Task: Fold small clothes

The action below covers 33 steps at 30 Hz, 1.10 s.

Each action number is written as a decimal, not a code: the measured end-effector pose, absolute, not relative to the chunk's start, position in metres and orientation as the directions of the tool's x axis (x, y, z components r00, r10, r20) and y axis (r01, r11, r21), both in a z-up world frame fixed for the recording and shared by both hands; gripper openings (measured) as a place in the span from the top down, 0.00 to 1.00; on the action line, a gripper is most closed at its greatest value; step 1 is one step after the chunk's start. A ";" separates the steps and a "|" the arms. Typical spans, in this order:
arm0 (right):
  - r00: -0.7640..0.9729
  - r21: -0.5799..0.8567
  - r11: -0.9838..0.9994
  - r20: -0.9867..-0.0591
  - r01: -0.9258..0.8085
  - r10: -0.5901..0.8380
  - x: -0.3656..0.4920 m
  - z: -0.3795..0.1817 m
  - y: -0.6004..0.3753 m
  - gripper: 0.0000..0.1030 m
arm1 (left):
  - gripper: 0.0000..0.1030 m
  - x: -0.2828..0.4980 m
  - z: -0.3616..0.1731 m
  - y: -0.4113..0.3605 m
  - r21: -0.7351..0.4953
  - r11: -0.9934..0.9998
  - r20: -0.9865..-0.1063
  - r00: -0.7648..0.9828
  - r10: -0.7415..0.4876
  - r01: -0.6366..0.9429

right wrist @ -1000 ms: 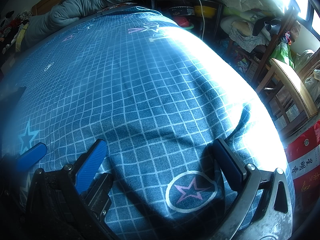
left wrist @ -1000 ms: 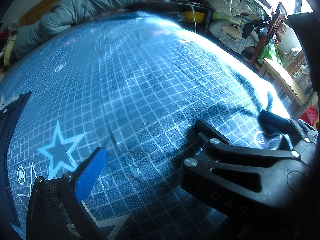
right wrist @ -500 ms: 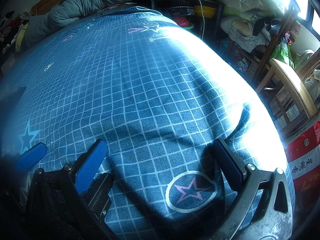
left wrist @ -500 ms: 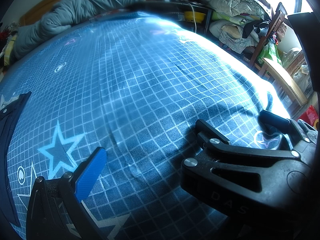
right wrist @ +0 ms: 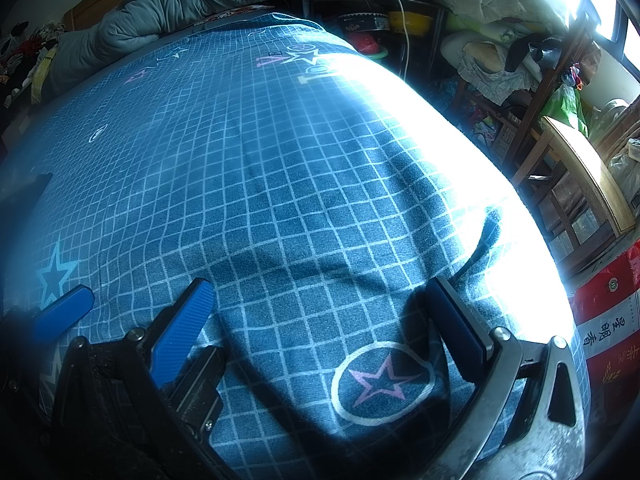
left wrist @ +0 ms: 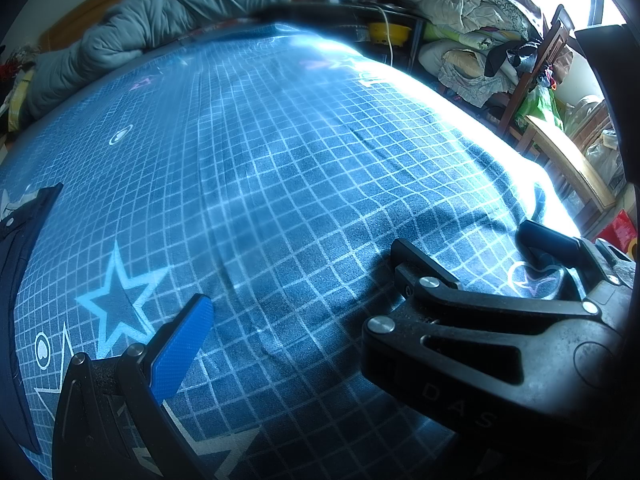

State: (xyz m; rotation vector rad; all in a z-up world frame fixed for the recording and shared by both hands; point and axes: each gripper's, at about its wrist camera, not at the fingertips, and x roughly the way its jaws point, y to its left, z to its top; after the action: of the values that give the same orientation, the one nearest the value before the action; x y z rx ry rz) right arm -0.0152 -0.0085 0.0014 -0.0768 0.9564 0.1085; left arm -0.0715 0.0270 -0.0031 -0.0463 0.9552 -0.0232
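A dark navy garment (left wrist: 18,280) lies at the far left edge of the bed, mostly cut off by the frame, and shows as a dim dark shape (right wrist: 24,192) in the right wrist view. My left gripper (left wrist: 320,340) hovers low over the blue grid bedsheet (left wrist: 280,160), its blue left pad (left wrist: 184,348) set wide with nothing against it. Its other finger is hidden behind the right gripper's black body (left wrist: 480,344). My right gripper (right wrist: 320,328) stands open over the sheet beside the left one, holding nothing. The left gripper's blue fingertip (right wrist: 60,314) shows at its left.
A rolled grey duvet (right wrist: 180,4) lies along the far end of the bed. A wooden chair (right wrist: 580,160), piled laundry (right wrist: 492,64) and a red box (right wrist: 608,308) crowd the right side past the bed edge. Sunlight washes out the sheet's right part.
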 end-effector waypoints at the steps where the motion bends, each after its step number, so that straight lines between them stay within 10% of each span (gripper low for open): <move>1: 0.572 -0.017 0.992 -0.818 -0.126 0.058 -0.015 0.001 -0.009 0.00 | 0.00 -0.071 -0.003 0.027 -0.050 0.999 -0.816 0.577 -0.040 -0.001; 33: 0.572 -0.018 0.992 -0.818 -0.126 0.058 -0.015 0.001 -0.008 0.00 | 0.00 -0.071 -0.004 0.027 -0.052 0.999 -0.816 0.577 -0.041 -0.003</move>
State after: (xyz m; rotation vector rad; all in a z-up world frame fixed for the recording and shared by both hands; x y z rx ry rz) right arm -0.0152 -0.0084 0.0014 -0.0770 0.9560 0.1085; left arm -0.0712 0.0273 -0.0036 -0.0496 0.9559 -0.0221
